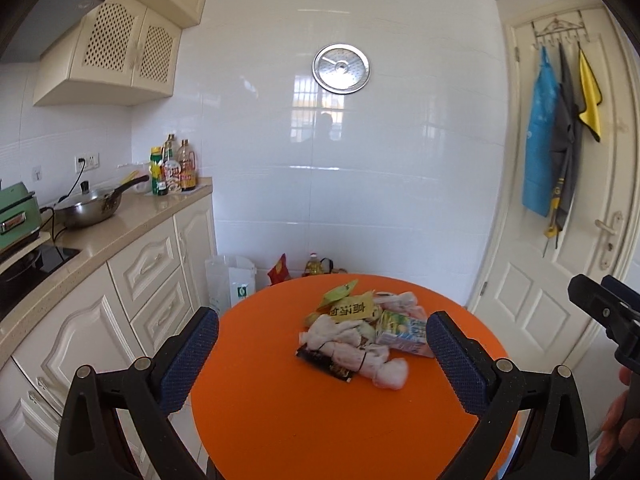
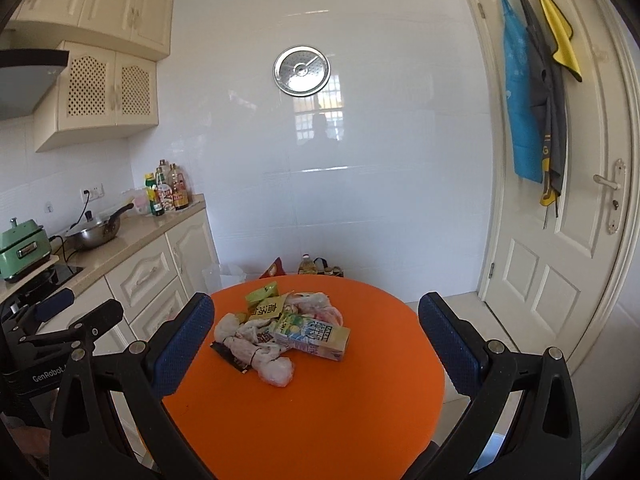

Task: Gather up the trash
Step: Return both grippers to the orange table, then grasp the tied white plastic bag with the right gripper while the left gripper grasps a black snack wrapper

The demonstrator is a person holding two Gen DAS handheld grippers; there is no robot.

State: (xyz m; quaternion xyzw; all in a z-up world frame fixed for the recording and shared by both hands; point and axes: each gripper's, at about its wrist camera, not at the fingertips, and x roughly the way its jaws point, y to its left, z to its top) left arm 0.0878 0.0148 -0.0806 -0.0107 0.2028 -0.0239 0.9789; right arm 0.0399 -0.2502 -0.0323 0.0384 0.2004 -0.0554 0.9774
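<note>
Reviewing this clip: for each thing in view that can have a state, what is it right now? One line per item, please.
left tool: open, empty, above the table edge.
right tool: open, empty, short of the pile.
trash pile: heaped on the orange table, untouched.
drink carton: lying on its side on the pile.
door: closed.
upper cabinets: closed.
pan: on the counter, lid on.

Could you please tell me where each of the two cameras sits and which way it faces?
Left wrist: on the left gripper, facing the round orange table; its open blue-padded fingers show, the right gripper at right.
Right wrist: on the right gripper, facing likewise; the left gripper at left.
Shared: the heap of crumpled wrappers and tissues, the white panelled door.
</note>
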